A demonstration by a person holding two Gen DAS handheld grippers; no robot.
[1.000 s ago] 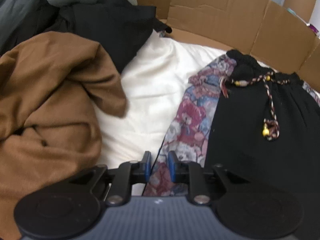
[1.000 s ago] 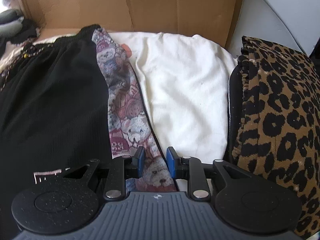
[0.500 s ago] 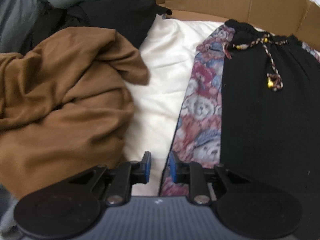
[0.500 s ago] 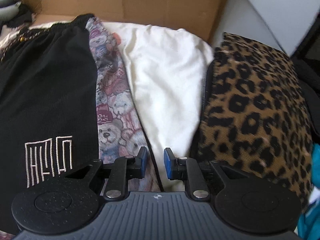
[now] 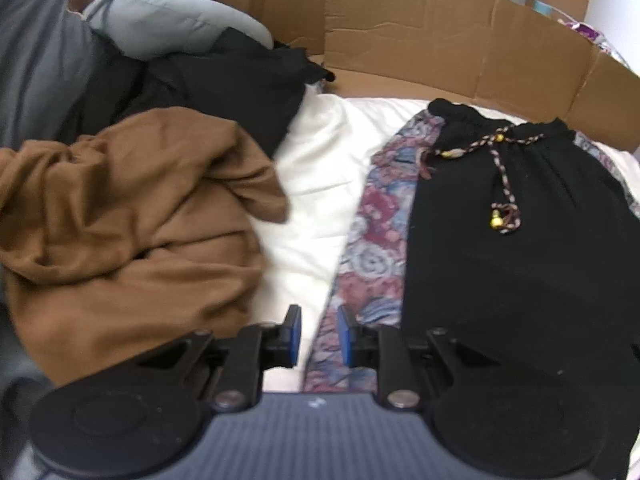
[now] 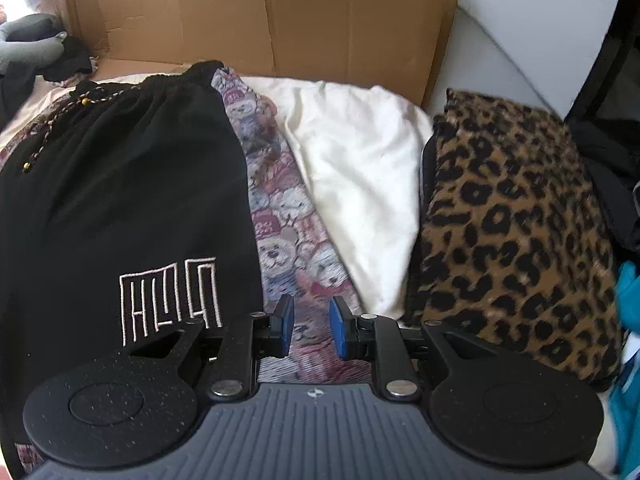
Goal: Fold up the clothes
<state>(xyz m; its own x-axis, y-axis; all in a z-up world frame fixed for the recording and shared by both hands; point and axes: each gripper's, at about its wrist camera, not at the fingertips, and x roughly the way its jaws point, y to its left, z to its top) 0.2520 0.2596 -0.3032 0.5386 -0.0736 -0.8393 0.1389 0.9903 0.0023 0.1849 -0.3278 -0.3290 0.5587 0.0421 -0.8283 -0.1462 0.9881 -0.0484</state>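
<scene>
The black trousers (image 5: pixel 520 264) lie flat on a teddy-bear print cloth (image 5: pixel 372 248), waistband at the far end near the cardboard wall (image 5: pixel 440 40), with a braided drawstring (image 5: pixel 502 176) trailing down the front. In the left wrist view the left gripper (image 5: pixel 319 336) hangs just above the near left edge of the print cloth, where it meets the white sheet (image 5: pixel 320 184); the trousers lie just to its right. Its blue pads (image 5: pixel 294 334) stand a little apart with nothing between them, so it grips nothing. A crumpled brown garment (image 5: pixel 132 232) lies to the left, with dark clothes (image 5: pixel 224 92) beyond it. In the right wrist view the right gripper (image 6: pixel 311 330) hovers over the print cloth (image 6: pixel 280 216) at the trousers' (image 6: pixel 120 200) right edge, close beside the white embroidered logo (image 6: pixel 172 300). Its jaws are likewise slightly parted and empty. A white sheet (image 6: pixel 360 184) and a leopard-print piece (image 6: pixel 516 232) lie to its right.
</scene>
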